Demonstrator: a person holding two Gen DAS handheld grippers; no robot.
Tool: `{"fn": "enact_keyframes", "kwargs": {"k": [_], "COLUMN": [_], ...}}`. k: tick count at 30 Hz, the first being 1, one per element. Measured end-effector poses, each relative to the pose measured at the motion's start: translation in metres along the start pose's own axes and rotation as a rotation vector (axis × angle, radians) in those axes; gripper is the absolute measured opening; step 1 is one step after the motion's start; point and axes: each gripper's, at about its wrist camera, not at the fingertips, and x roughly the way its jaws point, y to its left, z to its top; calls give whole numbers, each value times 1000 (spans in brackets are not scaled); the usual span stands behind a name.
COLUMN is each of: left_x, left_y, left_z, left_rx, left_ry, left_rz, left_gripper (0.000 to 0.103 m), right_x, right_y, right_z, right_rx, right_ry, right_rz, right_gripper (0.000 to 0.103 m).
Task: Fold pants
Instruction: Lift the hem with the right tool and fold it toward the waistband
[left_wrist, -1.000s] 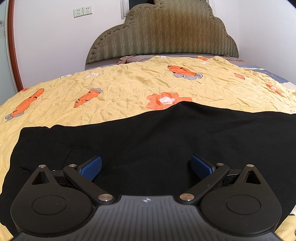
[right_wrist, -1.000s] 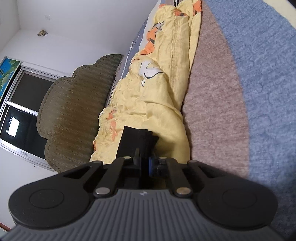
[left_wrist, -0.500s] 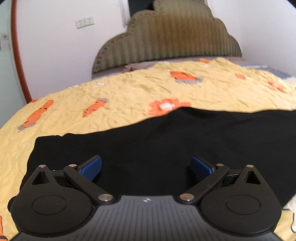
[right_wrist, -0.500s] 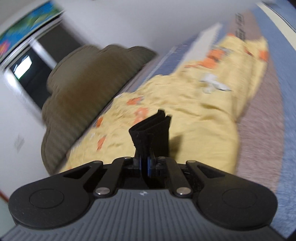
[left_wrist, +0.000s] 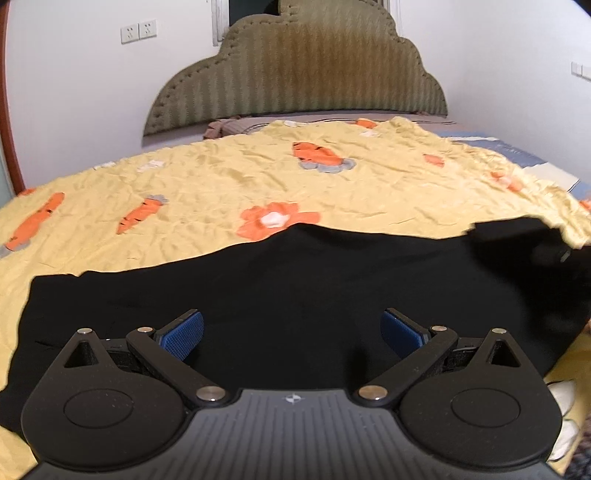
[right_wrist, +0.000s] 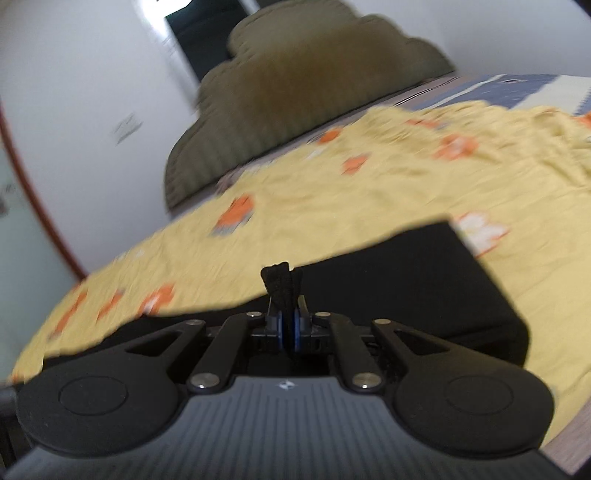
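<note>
Now the black pants (left_wrist: 295, 280) lie spread across the yellow carrot-print quilt (left_wrist: 258, 177) on the bed, one end lifted at the right edge of the left wrist view. The right gripper (right_wrist: 288, 330) has its fingers clamped together on a bunched fold of the pants, raised above the cloth. The left gripper (left_wrist: 291, 332) hovers over the pants with its blue-padded fingers (left_wrist: 183, 334) wide apart. Behind stands an olive headboard (left_wrist: 306, 70).

Matt black cloth pants (left_wrist: 295, 288) on a crinkled yellow cotton-like bedspread (left_wrist: 221, 177).
</note>
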Motion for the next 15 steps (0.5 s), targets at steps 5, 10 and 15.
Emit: {"fn": "enact_keyframes", "kwargs": {"k": [5, 10, 15], "left_x": [-1, -2, 0], "left_y": [1, 10, 23], "left_z": [1, -1, -3], "left_rx": [-48, -71, -105], "left_ry": [1, -17, -1], "left_rz": [-20, 32, 64], "left_gripper": [103, 103, 103], "right_x": [2, 2, 12], "right_y": [24, 47, 66], "right_z": [-23, -36, -41], "right_rx": [-2, -31, -60], "right_ry": [51, 83, 114], "right_rz": [71, 117, 156], "right_gripper": [8, 8, 8]}}
